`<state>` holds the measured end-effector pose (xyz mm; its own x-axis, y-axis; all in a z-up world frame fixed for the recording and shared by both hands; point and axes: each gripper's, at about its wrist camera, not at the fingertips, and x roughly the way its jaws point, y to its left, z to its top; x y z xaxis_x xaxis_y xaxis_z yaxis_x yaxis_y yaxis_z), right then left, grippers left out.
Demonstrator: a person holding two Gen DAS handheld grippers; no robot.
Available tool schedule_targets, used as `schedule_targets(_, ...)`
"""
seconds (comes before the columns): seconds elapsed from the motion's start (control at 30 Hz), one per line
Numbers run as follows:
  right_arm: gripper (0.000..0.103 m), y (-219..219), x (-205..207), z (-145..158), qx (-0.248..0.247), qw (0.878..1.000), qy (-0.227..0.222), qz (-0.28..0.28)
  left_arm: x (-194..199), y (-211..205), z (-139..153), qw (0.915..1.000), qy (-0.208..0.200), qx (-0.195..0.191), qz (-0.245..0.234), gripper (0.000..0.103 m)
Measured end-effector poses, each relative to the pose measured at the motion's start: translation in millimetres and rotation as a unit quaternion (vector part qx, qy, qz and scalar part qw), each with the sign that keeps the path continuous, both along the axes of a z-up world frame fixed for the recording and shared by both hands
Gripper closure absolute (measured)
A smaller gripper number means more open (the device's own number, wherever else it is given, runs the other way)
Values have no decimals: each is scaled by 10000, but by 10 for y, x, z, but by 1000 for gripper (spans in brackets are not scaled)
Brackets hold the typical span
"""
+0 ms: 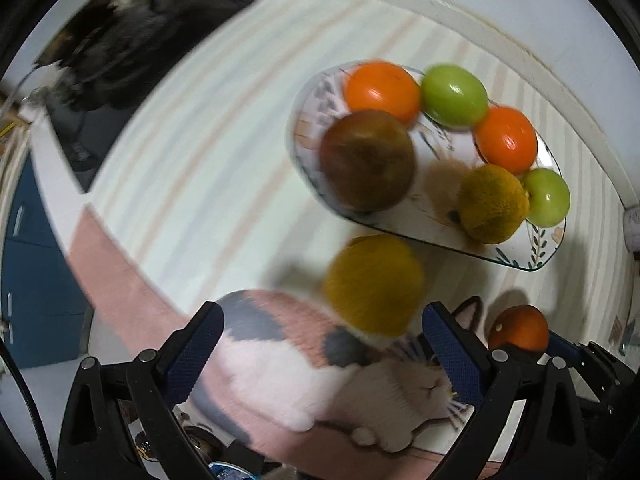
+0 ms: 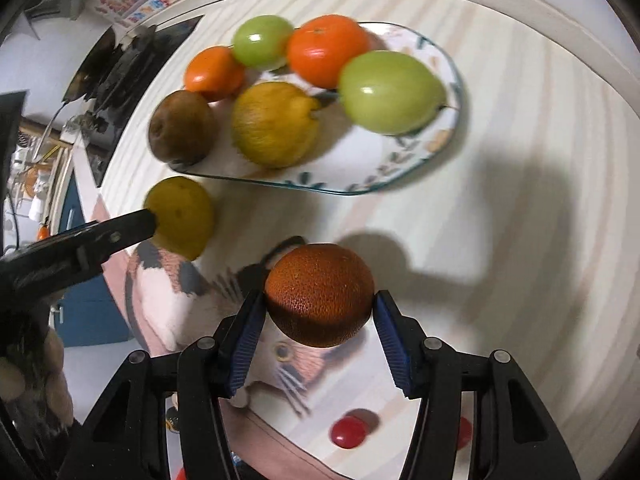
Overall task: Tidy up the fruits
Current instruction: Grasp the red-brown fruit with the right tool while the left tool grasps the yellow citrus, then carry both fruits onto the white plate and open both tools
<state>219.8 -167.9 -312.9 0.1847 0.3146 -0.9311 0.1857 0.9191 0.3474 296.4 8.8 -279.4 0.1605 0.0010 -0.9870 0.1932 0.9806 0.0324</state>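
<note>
**Two fruits off the plate, one in each tool's reach**

My right tool [image 2: 319, 314] has a dark orange, rough-skinned fruit [image 2: 319, 294] between its blue pads; the left pad touches its side, and the right pad sits so near that I cannot tell whether it touches. The fruit is over the striped surface [image 2: 500, 140], just above the printed cat on the mat [image 2: 160, 304].

My left tool [image 1: 322, 344] stands wide, its jaws well apart, nothing gripped. A yellow-green citrus [image 1: 374, 284] lies on the surface just ahead of its tips, beside the near edge of the plate [image 1: 532, 258]. From the right wrist view, one left finger reaches the side of that citrus.

The plate holds two orange fruits [image 1: 382, 90] [image 1: 506, 140], two green ones [image 1: 454, 94] [image 1: 548, 198], a brown kiwi-like fruit [image 1: 366, 160] and another yellow citrus [image 1: 492, 204], all crowded close together.

A small red round thing [image 2: 348, 432] lies on the surface below my right tool.
</note>
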Motion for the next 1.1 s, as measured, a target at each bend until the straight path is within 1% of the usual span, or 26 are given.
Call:
schedule_targets(0.13,45,-67,-15,-28,-27,10000,51,-65,117,-158,-198,9996,161,58,-229,2)
schedule_targets(0.2,45,-50,-10,-43,-17,9999,77,-84,138,-213,-240,9992,164,98,-355,6)
schedule_targets(0.27,45,-26,-2,-54,-19,9999,56,-105,150,-253,-256,9989,156,109,-438,22)
schedule_targets(0.3,45,-42,-4,-49,-19,9999,52,-119,162,-270,-263,9988,160,112,-456,25)
schedule_targets(0.43,45,-64,7,-34,-17,9999,60,-130,164,-326,-259,9986,162,-44,-496,42)
schedule_targets(0.53,44,-55,30,-27,-54,9999,64,-106,141,-370,-256,9984,90,23,-552,43)
schedule_targets(0.67,45,-23,26,-11,-144,9999,43,-43,83,-390,-245,9985,61,-23,-541,43)
schedule_targets(0.77,45,30,15,25,-211,9998,-31,5,14,-342,-219,9986,94,-137,-505,43)
schedule_targets(0.83,45,39,1,67,-167,9998,-99,-11,5,-310,-152,9985,78,-226,-487,43)
schedule_targets(0.97,45,-22,-15,205,31,9996,-235,-160,2,-228,109,9976,0,-494,-489,43)
schedule_targets(1.1,45,-153,22,397,274,9981,-427,-350,150,-240,526,9943,-106,-929,-522,43)
